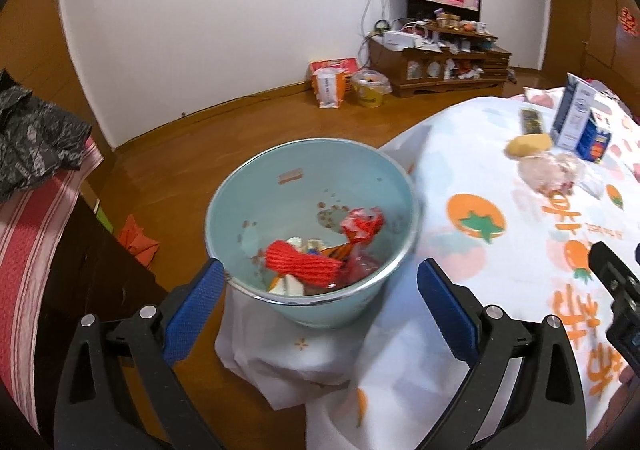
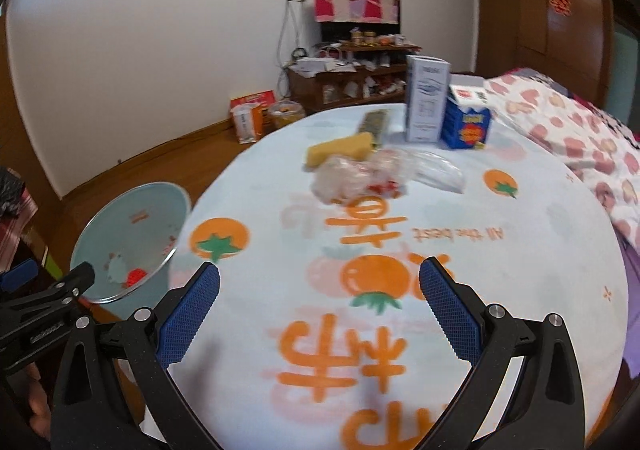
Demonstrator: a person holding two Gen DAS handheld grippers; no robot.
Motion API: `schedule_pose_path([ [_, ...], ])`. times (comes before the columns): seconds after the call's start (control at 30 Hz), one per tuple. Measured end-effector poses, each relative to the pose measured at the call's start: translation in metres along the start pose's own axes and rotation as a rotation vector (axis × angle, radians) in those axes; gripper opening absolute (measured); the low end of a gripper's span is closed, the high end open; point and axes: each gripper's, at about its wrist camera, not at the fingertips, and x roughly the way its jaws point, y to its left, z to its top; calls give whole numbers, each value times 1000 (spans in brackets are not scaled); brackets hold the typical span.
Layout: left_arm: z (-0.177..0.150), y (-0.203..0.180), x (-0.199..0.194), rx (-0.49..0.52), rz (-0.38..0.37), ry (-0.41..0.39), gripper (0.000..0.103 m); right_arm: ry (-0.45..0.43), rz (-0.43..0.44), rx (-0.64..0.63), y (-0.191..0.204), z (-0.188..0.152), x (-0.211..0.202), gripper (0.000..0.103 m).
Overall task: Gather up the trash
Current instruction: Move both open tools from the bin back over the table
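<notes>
A light blue trash bucket point(image 1: 256, 186) stands on the floor beside the table, holding red netting point(image 1: 304, 266) and other scraps. My left gripper point(image 1: 320, 290) is open and empty, just above the bucket's near rim. My right gripper point(image 2: 320, 290) is open and empty over the fruit-print tablecloth point(image 2: 520, 250). On the table lie a crumpled clear plastic bag point(image 2: 352, 174), a yellow sponge point(image 2: 340, 148), a dark wrapper point(image 2: 374, 122), a tall white carton point(image 2: 426, 98) and a small blue carton point(image 2: 466, 122). The bucket also shows in the right wrist view point(image 2: 132, 226).
A bed with a heart-print cover point(image 2: 580, 138) lies right of the table. A dark cabinet with a black bag point(image 1: 36, 138) stands at the left. A low wooden shelf point(image 1: 440, 62), an orange box point(image 1: 332, 78) and a yellow tub point(image 1: 370, 88) stand by the far wall.
</notes>
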Motion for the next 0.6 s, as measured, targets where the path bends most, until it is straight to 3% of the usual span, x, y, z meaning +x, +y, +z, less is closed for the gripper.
schedule_pose_path([
  [0.6,25,-91,13,135,-127,-13,96,9,-125,117,-86,16,25,97],
])
